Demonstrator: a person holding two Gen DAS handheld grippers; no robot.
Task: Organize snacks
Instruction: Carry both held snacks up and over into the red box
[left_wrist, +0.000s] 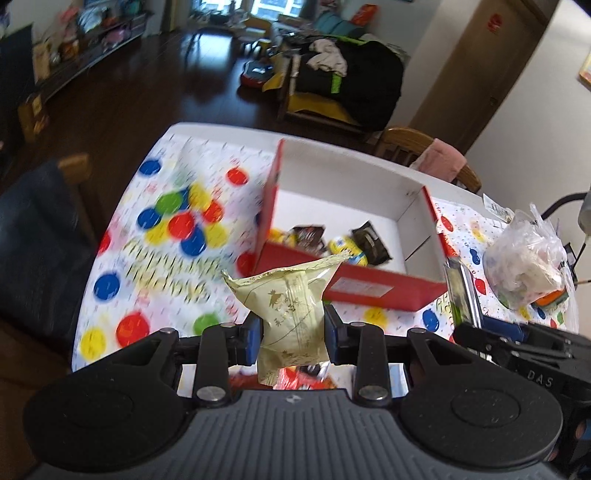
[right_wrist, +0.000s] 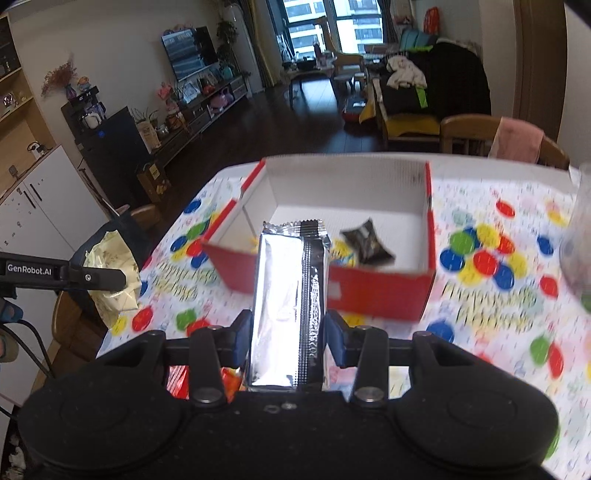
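Observation:
My left gripper (left_wrist: 291, 332) is shut on a pale yellow snack packet (left_wrist: 288, 310) and holds it above the table, just before the near wall of a red box (left_wrist: 354, 288) with a white inside. Several wrapped snacks (left_wrist: 332, 242) lie in the box. My right gripper (right_wrist: 290, 336) is shut on a silver foil snack bar (right_wrist: 288, 295), upright, in front of the same red box (right_wrist: 380, 291). A dark wrapper (right_wrist: 367, 242) lies inside. The left gripper (right_wrist: 92, 275) with its yellow packet (right_wrist: 110, 273) shows at the left of the right wrist view. The right gripper's silver bar (left_wrist: 460, 291) shows at the right of the left wrist view.
The table has a white cloth with coloured dots (left_wrist: 173, 221). A clear plastic bag of items (left_wrist: 524, 266) sits at its right. Red and orange packets (right_wrist: 181, 380) lie under the grippers. Wooden chairs (right_wrist: 491, 136) stand beyond the far edge, one with a pink cloth.

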